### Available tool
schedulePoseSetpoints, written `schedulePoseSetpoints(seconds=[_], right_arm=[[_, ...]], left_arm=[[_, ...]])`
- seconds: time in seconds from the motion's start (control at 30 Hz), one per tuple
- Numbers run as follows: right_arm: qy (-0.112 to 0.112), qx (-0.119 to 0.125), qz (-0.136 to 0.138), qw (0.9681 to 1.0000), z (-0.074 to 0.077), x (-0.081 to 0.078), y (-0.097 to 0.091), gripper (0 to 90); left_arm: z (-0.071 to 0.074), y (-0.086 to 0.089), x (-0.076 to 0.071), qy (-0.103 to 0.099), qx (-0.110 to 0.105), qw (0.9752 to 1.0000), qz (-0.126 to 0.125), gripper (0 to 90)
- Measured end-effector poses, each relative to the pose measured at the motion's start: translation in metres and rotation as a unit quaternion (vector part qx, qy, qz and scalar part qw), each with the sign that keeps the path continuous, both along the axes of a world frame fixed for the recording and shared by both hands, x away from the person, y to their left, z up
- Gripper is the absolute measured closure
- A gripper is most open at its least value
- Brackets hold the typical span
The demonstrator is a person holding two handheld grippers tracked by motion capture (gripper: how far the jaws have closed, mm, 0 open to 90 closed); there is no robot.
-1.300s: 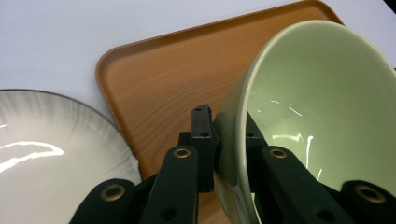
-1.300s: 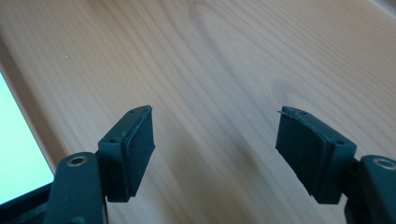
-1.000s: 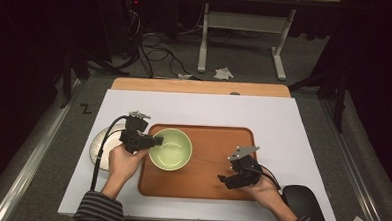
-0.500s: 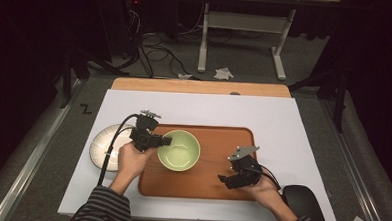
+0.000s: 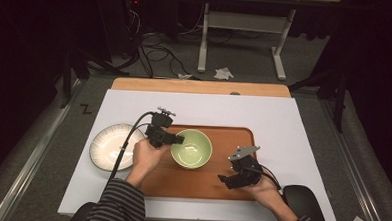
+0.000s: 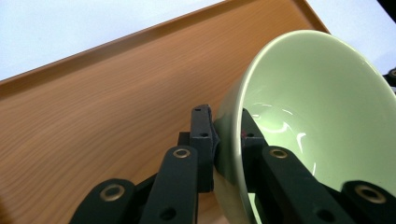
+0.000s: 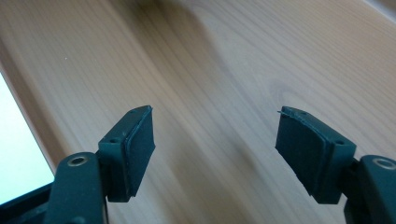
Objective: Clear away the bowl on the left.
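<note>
On the wooden tray [image 5: 201,183], near its middle, sits the green bowl [image 5: 191,149], its left rim pinched by the left claw [image 5: 176,139]; in the left gripper view one jaw presses the outer wall and the other the inner wall of the bowl [image 6: 308,116], with the rim clamped between them; the bowl's base is hidden from that view, cut off at the bottom edge, so whether it rests flat on the tray or is lifted clear cannot be told; from the high view the person's left hand [image 5: 146,156] covers much of the claw's body, and the tray's left edge lies under that hand; the right claw [image 5: 224,179] rests low over the tray's right front part, jaws spread wide with nothing between them, as the right gripper view shows bare wood grain between the two pads [image 7: 140,140]; its tips are small and dark in the high view; compared with a second ago, the bowl and the left claw have shifted rightward along the tray, uncovering the white ribbed plate [image 5: 111,147] on the white bench [image 5: 283,119] left of the tray; the right claw has kept its place
</note>
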State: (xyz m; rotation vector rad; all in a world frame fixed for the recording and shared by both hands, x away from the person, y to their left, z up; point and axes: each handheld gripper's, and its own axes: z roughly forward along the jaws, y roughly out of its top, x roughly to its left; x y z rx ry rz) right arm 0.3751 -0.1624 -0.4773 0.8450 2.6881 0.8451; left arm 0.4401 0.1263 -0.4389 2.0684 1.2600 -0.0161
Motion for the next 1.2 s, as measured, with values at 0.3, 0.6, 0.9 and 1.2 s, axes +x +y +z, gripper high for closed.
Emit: schedulePoseSetpoints(seconds=[0.3,0.6,0.9,1.2], right_arm=[[0.0,0.0,0.0,1.0,0.0,0.0,0.0,29.6],[0.001,-0.001,0.002,1.0,0.0,0.0,-0.001,29.6],[0.003,-0.005,0.004,1.0,-0.001,0.0,0.0,29.5],[0.006,-0.008,0.008,0.9999,-0.001,0.0,0.001,29.4]], left_arm=[[-0.016,-0.017,0.015,0.023,0.005,0.9997,0.0,81.9],[-0.032,-0.026,0.025,0.038,-0.002,0.9992,0.011,81.7],[-0.042,-0.029,0.026,0.048,-0.002,0.9988,0.011,81.9],[-0.042,-0.027,0.024,0.039,0.0,0.9992,0.008,66.6]])
